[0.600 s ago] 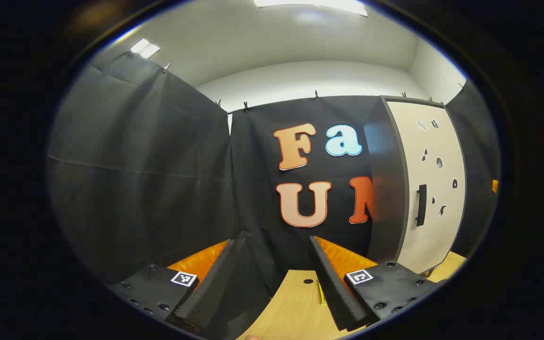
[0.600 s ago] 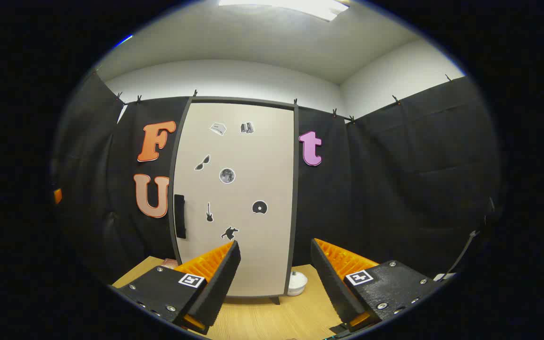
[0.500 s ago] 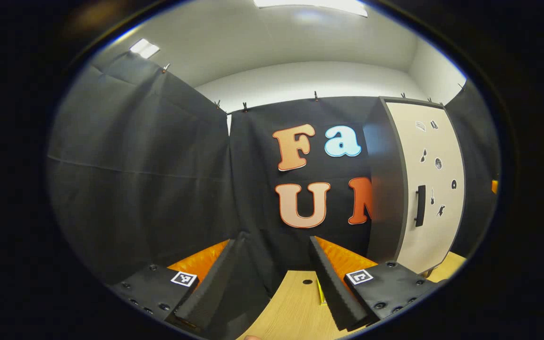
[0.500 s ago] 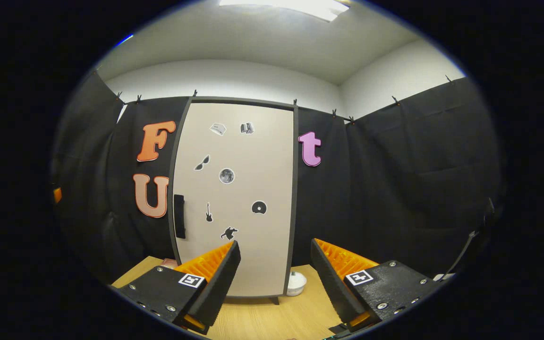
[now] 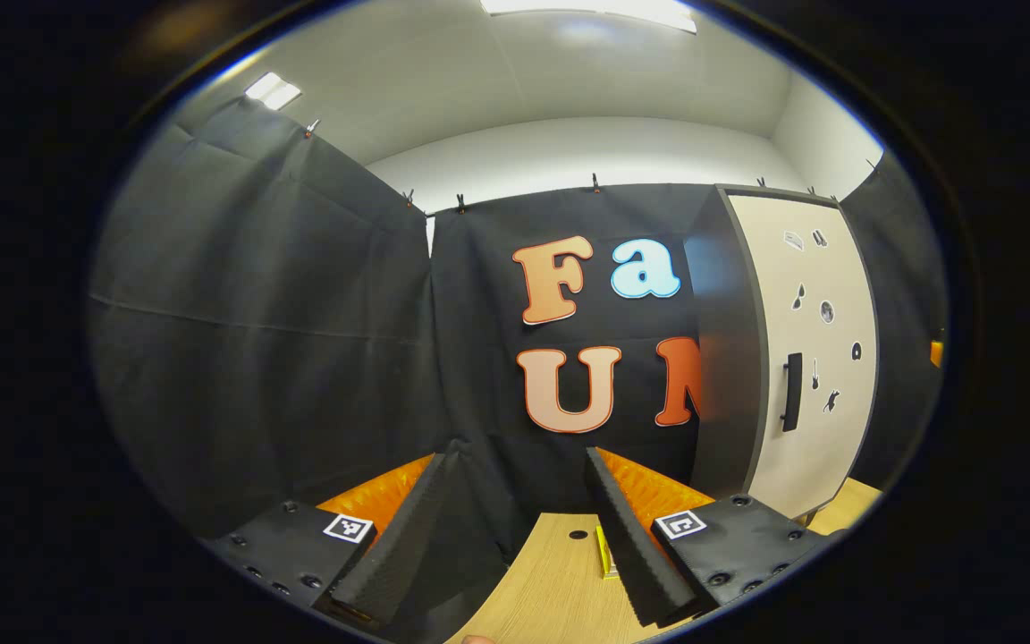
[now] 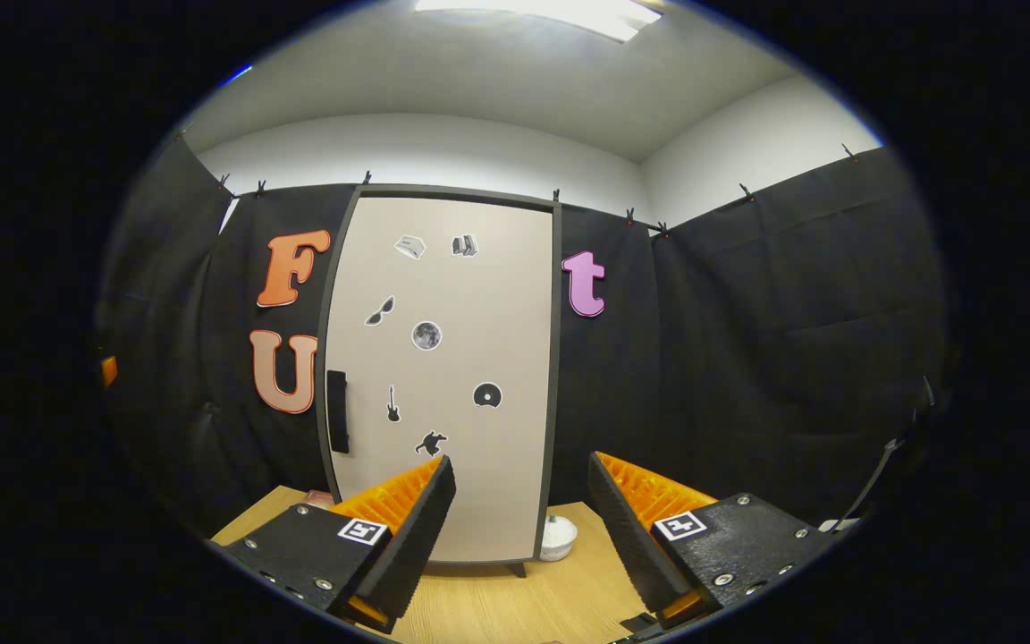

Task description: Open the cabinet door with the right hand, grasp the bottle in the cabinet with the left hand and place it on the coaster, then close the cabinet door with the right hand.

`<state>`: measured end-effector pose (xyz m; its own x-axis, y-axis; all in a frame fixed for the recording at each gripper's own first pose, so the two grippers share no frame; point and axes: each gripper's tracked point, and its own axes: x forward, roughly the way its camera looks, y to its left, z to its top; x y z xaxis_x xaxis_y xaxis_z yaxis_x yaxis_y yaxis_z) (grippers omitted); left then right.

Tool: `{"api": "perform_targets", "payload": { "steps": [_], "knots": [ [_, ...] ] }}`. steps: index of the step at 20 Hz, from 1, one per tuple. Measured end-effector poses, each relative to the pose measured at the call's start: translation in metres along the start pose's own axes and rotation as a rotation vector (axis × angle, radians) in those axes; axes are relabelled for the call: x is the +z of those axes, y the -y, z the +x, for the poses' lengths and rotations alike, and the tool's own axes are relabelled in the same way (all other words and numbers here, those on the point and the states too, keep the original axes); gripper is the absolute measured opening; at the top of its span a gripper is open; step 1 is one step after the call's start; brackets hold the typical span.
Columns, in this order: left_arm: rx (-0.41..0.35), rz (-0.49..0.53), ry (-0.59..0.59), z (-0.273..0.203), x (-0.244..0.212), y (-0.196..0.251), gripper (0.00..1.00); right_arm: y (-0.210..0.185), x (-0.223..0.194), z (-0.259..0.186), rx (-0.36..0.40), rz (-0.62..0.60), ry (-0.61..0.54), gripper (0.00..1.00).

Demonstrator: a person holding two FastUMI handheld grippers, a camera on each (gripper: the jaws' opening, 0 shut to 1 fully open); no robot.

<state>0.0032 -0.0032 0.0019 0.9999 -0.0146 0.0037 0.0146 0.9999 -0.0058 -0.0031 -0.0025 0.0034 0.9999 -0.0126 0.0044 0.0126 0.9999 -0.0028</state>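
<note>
1. Cabinet door (image 6: 443,376) closed, at the desk's (image 6: 515,608) far edge; it has drifted slightly left in my right gripper view.
2. Right gripper (image 6: 519,528) and left gripper (image 5: 515,528) spread wide, empty.
3. Bottle unseen, presumably inside; handle (image 6: 337,411) is my next reach.

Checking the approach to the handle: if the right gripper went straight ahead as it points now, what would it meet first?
Probably the right gripper would meet the tall beige cabinet door right of its black handle; depth is unclear.

The cabinet door (image 6: 443,376) is seen shut and upright, pale with small dark stickers; its black handle (image 6: 337,411) is set at the left edge; a white coaster (image 6: 558,537) lies beside its right foot.
</note>
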Motion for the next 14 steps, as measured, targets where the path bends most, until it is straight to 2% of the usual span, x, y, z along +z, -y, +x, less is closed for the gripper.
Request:
{"api": "perform_targets", "payload": {
  "steps": [7, 14],
  "knots": [
    [-0.002, -0.004, -0.002, -0.002, -0.001, 0.002, 0.98, -0.016, -0.001, 0.005, 0.024, 0.008, -0.003, 0.93],
    [0.011, -0.013, -0.018, -0.006, -0.008, -0.007, 0.99, -0.076, 0.002, 0.029, 0.118, 0.027, -0.014, 0.93]
  ]
}}
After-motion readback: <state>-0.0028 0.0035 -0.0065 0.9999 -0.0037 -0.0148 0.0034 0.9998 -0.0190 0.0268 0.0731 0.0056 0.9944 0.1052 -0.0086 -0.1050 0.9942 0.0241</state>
